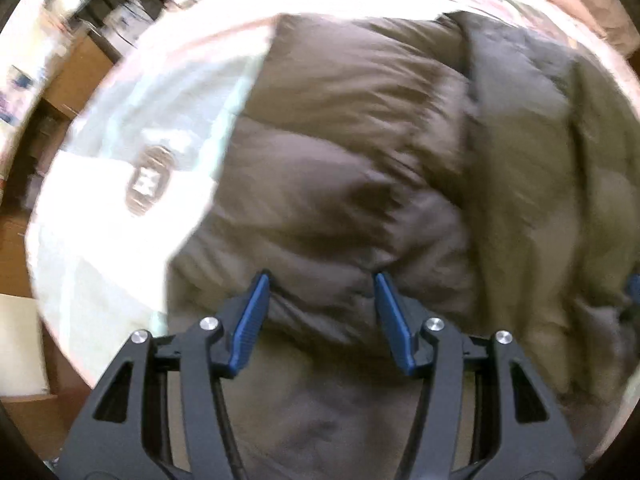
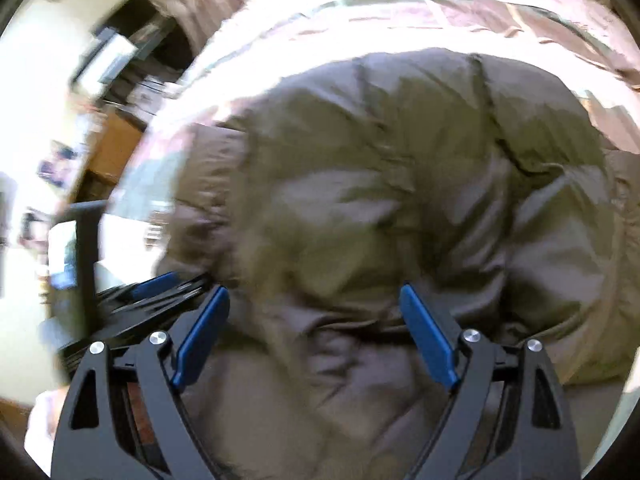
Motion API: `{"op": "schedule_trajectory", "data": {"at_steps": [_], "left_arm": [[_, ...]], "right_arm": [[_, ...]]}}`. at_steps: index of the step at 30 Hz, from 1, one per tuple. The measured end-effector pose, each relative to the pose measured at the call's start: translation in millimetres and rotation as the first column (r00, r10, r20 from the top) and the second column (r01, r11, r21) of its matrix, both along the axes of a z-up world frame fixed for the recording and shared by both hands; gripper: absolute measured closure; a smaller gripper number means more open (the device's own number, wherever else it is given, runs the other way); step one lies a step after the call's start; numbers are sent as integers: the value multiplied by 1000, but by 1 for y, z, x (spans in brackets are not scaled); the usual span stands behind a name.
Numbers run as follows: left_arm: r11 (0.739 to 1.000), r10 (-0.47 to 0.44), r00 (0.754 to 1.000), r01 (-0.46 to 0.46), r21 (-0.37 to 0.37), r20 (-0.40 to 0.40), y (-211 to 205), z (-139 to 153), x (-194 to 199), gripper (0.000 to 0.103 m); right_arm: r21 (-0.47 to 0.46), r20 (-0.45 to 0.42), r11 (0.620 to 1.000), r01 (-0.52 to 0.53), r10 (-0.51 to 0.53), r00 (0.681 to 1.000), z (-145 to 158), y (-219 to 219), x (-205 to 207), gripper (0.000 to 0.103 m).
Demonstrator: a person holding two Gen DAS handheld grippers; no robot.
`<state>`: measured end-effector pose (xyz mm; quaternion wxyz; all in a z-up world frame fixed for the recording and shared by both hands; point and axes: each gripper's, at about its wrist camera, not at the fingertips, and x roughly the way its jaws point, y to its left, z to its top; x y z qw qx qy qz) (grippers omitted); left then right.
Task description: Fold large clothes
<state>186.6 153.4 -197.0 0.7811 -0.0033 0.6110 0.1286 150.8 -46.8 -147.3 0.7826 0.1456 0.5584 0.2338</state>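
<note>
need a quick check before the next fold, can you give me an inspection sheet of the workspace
surface: bed with pale bedspread, brightly lit
job's things: brown puffer jacket, bunched and puffy on the bedspread
clutter: patterned oval patch, blurred; cannot tell what it is
grippers: left gripper open over the jacket; right gripper open wide over it; neither holds fabric
cables: nothing seen
surroundings: wooden furniture beside the bed, blurred

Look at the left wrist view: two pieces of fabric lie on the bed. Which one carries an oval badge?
The white cloth on the left carries the oval badge; the brown padded jacket beside it shows none.
</note>
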Motion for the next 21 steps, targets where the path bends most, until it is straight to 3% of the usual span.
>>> {"op": "schedule_trajectory", "data": {"at_steps": [2,3,5,8,12,14,16,18,21], "left_arm": [[997,21,1000,-19,81,-18,14,-11,5,43],[997,39,998,-36,74,-42,21,-18,7,35],[995,98,991,-97,14,-90,38,-32,5,31],[995,94,990,-92,25,-101,44,-30,4,30],[997,66,996,-63,47,-64,45,-20,2,33],[994,44,996,-36,107,-75,48,-25,5,29],[995,57,992,-48,83,-109,54,-35,5,27],[997,66,993,-61,49,-98,58,-30,2,29],[1000,16,1000,-16,17,-10,56,-2,-7,33]], "right_arm": [[0,-22,1000,-31,31,999,-6,-3,-7,16],[-50,-42,998,-30,28,999,-13,1,-5,16],[-152,-126,988,-22,3,992,-35,7,1,16],[-159,-219,987,1,-37,975,-57,2,6,16],[-89,-154,996,8,-21,988,-36,0,3,16],[-108,-118,994,-22,9,993,-31,6,2,16],[-166,-156,986,-33,7,988,-43,8,2,16],[-111,-161,994,-17,-1,987,-41,-4,-3,16],[-38,-67,999,-18,16,998,-4,-22,-17,16]]}}
